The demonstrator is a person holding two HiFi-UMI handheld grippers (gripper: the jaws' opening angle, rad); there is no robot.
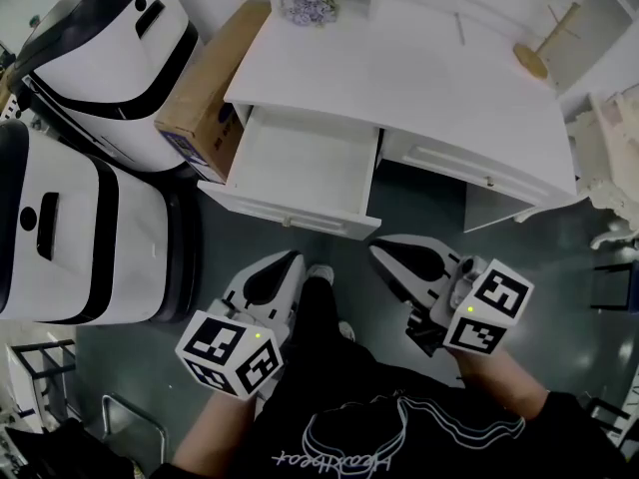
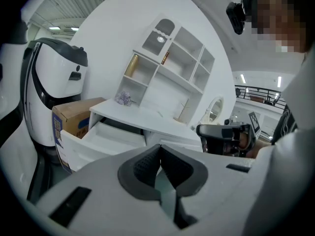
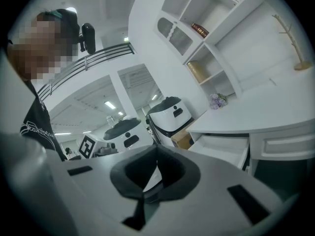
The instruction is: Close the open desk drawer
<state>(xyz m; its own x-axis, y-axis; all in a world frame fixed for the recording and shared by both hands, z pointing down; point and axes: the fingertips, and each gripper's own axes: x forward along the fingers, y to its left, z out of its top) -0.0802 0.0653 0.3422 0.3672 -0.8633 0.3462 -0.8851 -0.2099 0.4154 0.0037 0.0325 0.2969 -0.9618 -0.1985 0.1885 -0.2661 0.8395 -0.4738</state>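
The white desk [image 1: 439, 78] has its left drawer [image 1: 300, 163] pulled out, empty inside, its front panel [image 1: 290, 216] towards me. My left gripper [image 1: 290, 260] is held below the drawer front, apart from it, jaws shut on nothing. My right gripper [image 1: 380, 251] hovers to the right of the drawer's corner, also shut and empty. The left gripper view shows the closed pads [image 2: 147, 163] with the open drawer [image 2: 106, 136] beyond them. In the right gripper view the drawer [image 3: 221, 149] lies to the right of the shut pads [image 3: 170, 168].
A cardboard box [image 1: 205, 93] leans beside the desk's left end. Two large white-and-black machines [image 1: 110, 48] [image 1: 70, 228] stand to the left. The right drawer [image 1: 459, 163] is closed. Purple flowers [image 1: 308, 3] and a wooden stand [image 1: 534, 58] sit on the desktop.
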